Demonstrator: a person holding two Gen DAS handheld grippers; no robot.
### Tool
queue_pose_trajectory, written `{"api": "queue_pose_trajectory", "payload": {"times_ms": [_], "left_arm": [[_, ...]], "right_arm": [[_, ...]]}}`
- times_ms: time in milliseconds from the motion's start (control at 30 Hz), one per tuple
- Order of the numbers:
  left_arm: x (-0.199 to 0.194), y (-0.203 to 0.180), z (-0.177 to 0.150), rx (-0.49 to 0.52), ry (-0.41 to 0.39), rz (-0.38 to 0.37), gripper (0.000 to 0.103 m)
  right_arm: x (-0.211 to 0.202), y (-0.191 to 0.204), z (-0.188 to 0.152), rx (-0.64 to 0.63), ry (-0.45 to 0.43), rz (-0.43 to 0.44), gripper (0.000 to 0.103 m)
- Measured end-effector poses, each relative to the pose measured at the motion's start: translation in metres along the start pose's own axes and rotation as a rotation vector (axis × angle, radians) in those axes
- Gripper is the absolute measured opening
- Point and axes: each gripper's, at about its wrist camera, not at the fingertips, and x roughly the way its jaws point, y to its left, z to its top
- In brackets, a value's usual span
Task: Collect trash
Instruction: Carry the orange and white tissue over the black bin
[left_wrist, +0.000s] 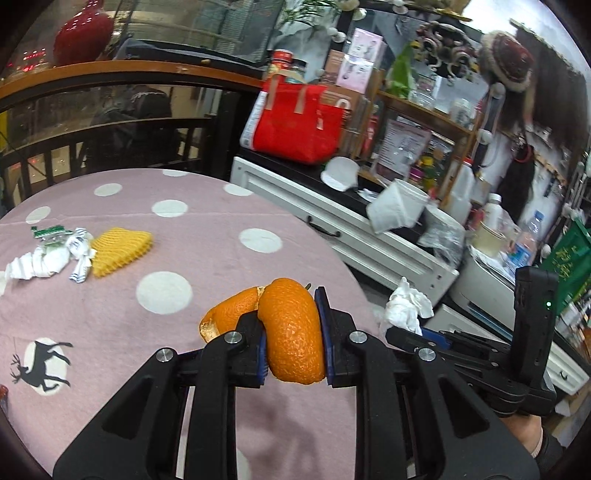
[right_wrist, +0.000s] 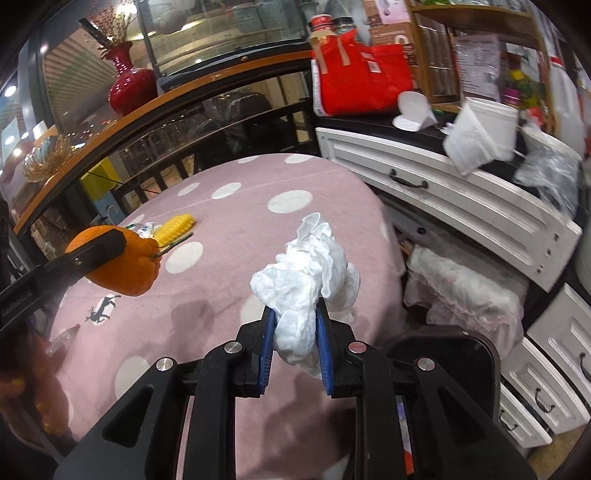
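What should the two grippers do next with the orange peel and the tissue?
Probably carry both to a bin, though none is in view. The left gripper already pinches the orange peel, and the right gripper the crumpled white tissue, both lifted off the pink dotted tablecloth.

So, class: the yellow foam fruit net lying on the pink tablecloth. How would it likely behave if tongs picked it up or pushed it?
The yellow foam fruit net looks like open mesh, so it is probably very light and squashes easily between pads. It lies flat and folded, so it would likely slide rather than roll. On the soft pink tablecloth a push may drag or crumple it.
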Motion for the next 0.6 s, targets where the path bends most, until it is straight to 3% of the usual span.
{"api": "queue_pose_trajectory", "payload": {"times_ms": [300,600], "left_arm": [[-0.003,-0.068,-0.027,0.083,0.043,-0.148,0.022],[0.002,-0.131,-0.065,0.205,0.112,-0.254,0.022]], "right_arm": [[-0.04,-0.051,-0.047,0.096,0.008,-0.127,0.021],[-0.039,-0.089,-0.097,0.147,0.082,-0.254,0.021]]}}
